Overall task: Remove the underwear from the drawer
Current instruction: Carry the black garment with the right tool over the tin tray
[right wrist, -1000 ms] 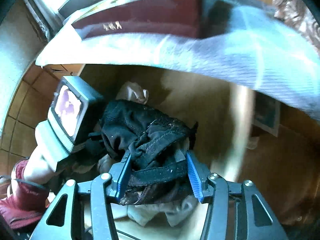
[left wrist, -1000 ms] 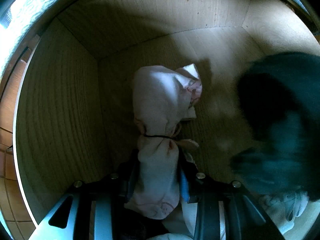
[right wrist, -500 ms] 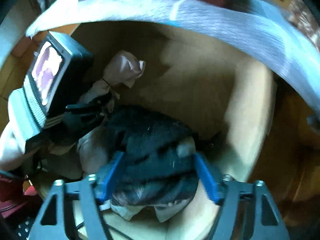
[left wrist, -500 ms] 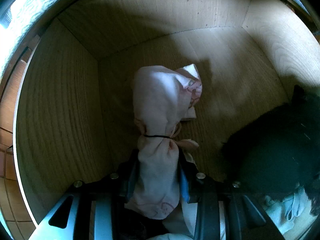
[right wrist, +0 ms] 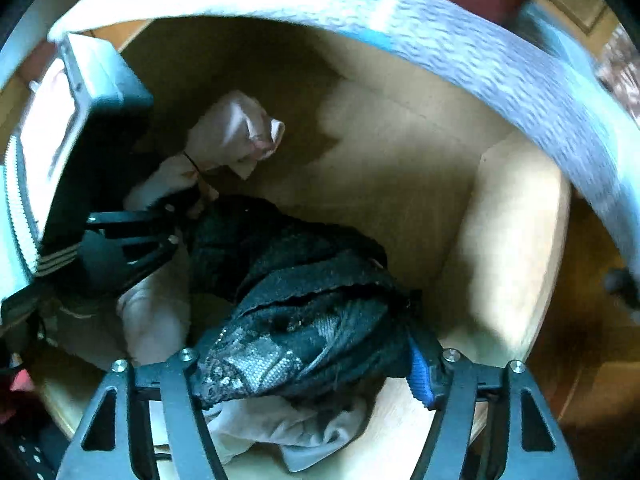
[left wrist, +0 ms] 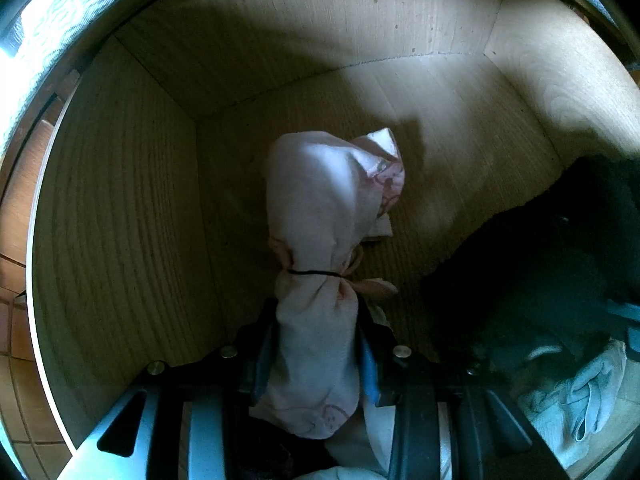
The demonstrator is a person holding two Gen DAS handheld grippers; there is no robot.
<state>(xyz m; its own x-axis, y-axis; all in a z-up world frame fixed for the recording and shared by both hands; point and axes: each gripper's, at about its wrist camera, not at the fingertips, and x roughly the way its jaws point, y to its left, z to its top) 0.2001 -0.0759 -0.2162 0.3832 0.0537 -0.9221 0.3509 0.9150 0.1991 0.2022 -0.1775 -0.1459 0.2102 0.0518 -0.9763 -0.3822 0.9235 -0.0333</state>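
Observation:
My left gripper (left wrist: 314,360) is shut on a pale pink underwear bundle (left wrist: 320,208) tied with a thin black band. The bundle stands up from the floor of the wooden drawer (left wrist: 120,240). In the right wrist view, black lace underwear (right wrist: 304,320) lies draped between the spread fingers of my right gripper (right wrist: 312,368). It covers the left finger, and only the blue right pad (right wrist: 418,364) shows. The left gripper (right wrist: 132,236) and its pink bundle (right wrist: 236,132) are at the left. The black underwear (left wrist: 540,280) fills the right of the left wrist view.
Light crumpled cloth (right wrist: 280,432) lies under the black underwear at the drawer's near edge. The drawer's right wall (right wrist: 516,240) stands close to my right gripper. A blue-white textured cloth (right wrist: 500,72) hangs over the far side. Tiled floor (left wrist: 16,200) shows at the left.
My right gripper came down into the drawer with the black underwear, and its fingers spread wider. The left gripper and pink bundle have not moved.

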